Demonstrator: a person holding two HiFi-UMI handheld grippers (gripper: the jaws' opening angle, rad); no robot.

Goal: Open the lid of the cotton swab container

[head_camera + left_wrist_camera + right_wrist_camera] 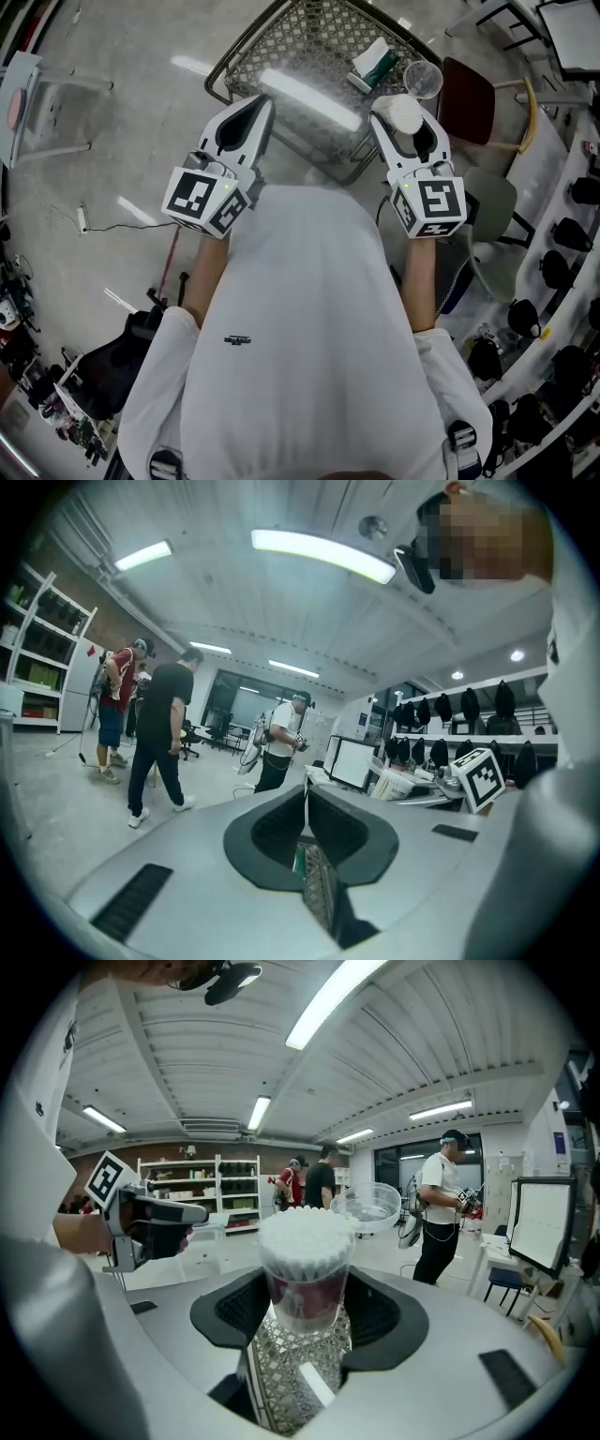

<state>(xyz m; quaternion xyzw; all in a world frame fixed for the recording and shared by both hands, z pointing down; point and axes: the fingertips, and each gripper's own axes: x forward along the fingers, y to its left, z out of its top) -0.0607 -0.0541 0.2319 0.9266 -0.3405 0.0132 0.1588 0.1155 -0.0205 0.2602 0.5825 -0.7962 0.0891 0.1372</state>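
Over the near right corner of the wire-mesh table (309,37), a hard metal lattice, the right gripper (406,131) clamps the cotton swab container (304,1279); the left gripper (262,105) is clenched on nothing. The cylinder is uncapped and brim-full. A tilt, or a slip of its smooth clear plastic wall, could scatter the soft white swabs off the edge. The round transparent lid (423,79) lies by the table's right edge, beside a green-and-white packet (372,66).
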